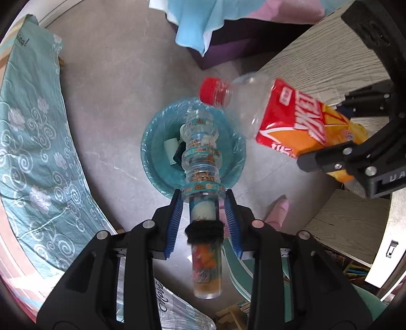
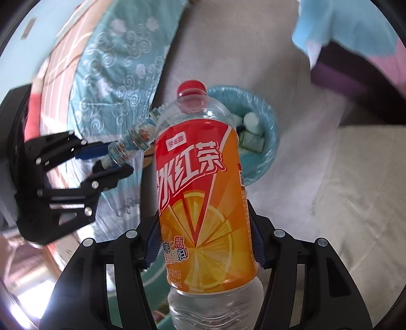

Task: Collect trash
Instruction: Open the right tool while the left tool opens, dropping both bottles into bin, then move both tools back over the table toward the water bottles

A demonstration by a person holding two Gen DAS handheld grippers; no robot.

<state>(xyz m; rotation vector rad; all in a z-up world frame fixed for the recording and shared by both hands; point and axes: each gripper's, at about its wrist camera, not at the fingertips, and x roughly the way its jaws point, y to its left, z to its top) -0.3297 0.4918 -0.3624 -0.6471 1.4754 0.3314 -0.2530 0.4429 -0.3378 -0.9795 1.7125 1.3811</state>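
Note:
My left gripper (image 1: 203, 195) points down over a round bin (image 1: 152, 142) lined with a blue bag. A small clear bottle (image 1: 203, 157) with colourful bands and a black fuzzy ring lies between the blue pads (image 1: 175, 223). Gaps show along both of its sides, so the jaws stand open around it. My right gripper (image 2: 203, 215) is shut on a large tea bottle (image 2: 203, 177) with a red cap and an orange and red label, its cap aimed at the bin (image 2: 271, 121). The left wrist view shows that tea bottle (image 1: 291, 114) tilted at the bin's right edge.
Several pale items lie inside the bin. A teal floral cloth (image 1: 33, 152) runs along the left. A wood-grain tabletop (image 1: 330, 58) stands on the right. A light blue cloth (image 1: 198, 22) hangs over a purple box. A pink slipper (image 1: 279, 210) rests on the grey floor.

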